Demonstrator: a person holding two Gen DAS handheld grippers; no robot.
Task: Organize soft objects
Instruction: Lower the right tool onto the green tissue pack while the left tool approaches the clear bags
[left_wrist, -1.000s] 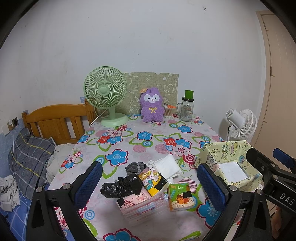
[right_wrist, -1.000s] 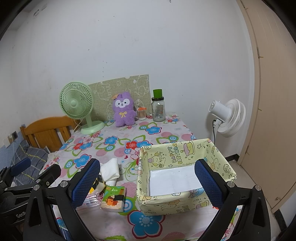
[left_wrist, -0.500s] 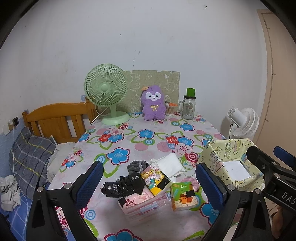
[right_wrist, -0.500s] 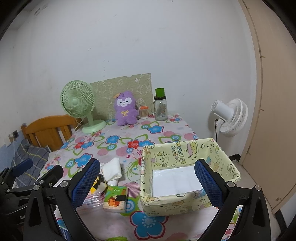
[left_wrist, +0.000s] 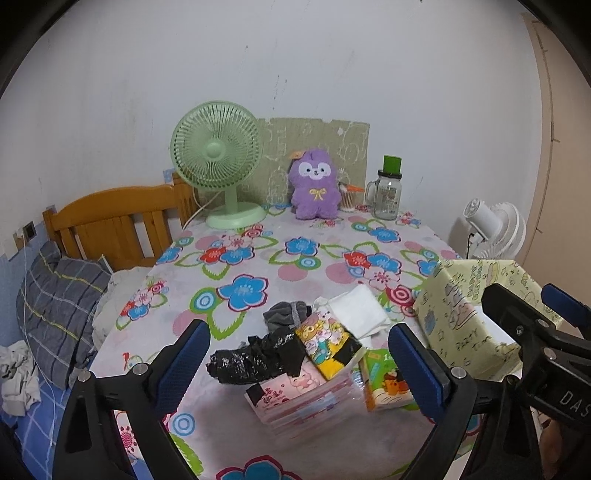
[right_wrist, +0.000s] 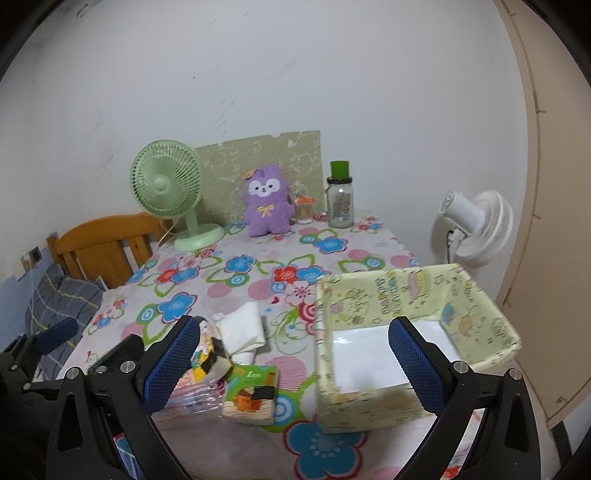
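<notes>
- While the left wrist view shows the left claw (left_wrist: 299, 363) spread wide and empty above the pile, nothing looks sorted yet: black crumpled plastic bag (left_wrist: 251, 360), cartoon tissue pack (left_wrist: 327, 345), pink tissue packs (left_wrist: 301, 400), green tissue pack (left_wrist: 386, 382), grey sock (left_wrist: 286, 314) and white folded cloth (left_wrist: 358, 308) all lie heaped together on the tabletop (left_wrist: 258, 266).
- Beside that heap, to its right, stands the yellow fabric storage box (left_wrist: 465, 332), with the right claw's frame in front of it.
- Further back on the floral cloth stand a green desk fan (left_wrist: 218, 170), a purple plush toy (left_wrist: 314, 184) and a glass jar with green lid (left_wrist: 388, 192), against a white wall; a wooden bed headboard (left_wrist: 110, 218) and grey checked pillow (left_wrist: 59, 306) lie left.
- From the right wrist view, the right claw (right_wrist: 293, 363) is likewise open, gripping nothing.
- Its storage box (right_wrist: 413, 295) holds only a white liner, so I judge the whole job remains.
- A white floor fan (right_wrist: 476, 225) stands by the beige door (right_wrist: 554, 221).
</notes>
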